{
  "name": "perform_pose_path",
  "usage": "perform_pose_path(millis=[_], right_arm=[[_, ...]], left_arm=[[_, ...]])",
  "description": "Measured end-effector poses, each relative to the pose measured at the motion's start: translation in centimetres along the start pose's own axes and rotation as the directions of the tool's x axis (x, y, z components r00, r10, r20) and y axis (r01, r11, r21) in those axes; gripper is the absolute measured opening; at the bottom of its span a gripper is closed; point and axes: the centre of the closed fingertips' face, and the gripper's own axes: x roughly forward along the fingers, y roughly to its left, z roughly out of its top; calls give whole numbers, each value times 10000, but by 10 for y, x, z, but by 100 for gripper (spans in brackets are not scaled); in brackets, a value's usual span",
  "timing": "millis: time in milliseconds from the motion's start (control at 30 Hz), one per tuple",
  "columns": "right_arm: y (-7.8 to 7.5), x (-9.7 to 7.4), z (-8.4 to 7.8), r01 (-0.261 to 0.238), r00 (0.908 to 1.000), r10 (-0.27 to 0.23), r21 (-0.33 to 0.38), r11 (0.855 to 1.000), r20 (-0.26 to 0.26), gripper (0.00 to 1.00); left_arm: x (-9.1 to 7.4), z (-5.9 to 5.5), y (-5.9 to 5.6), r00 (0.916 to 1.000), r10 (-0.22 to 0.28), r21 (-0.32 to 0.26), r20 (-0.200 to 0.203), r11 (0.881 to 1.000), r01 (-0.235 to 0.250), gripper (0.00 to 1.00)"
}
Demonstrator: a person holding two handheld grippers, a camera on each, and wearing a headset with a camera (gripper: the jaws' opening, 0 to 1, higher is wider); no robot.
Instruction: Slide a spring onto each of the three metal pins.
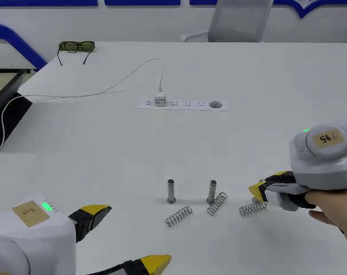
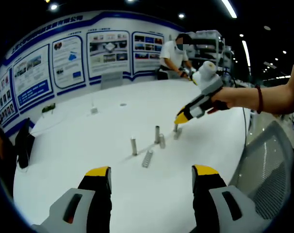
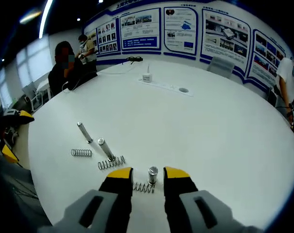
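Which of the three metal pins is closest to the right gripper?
The pin standing between the right gripper's yellow tips, a spring lying at its foot; the middle pin and far pin stand farther away.

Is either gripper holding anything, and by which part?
Nothing is held. The left gripper is open; the right gripper is open, jaws flanking a pin without touching.

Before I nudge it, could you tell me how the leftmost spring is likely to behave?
Lying on its side on the smooth table, the spring would probably roll. Its thin open coils suggest it is light and squashy.
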Motion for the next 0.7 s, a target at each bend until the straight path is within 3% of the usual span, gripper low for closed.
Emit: perform_pose_path(millis=[100,167,367,700], right_arm=[[2,-1,2,-168,9993,169,-25,9999,344,31],[3,-3,2,-277,9984,272,91,9996,503,33],[8,-10,5,-649,9927,627,184,9977,1028,42],[19,-30,6,-1451,9712,1345,399,9886,1969,54]], left_arm=[[2,-1,0,10000,-65,3,5,10000,65,68],[4,3,1,9996,-86,-255,260,9996,92,68],[12,1,4,9999,-73,-78,89,9999,74,67],[30,-1,9,9993,-347,289,-135,9990,351,63]])
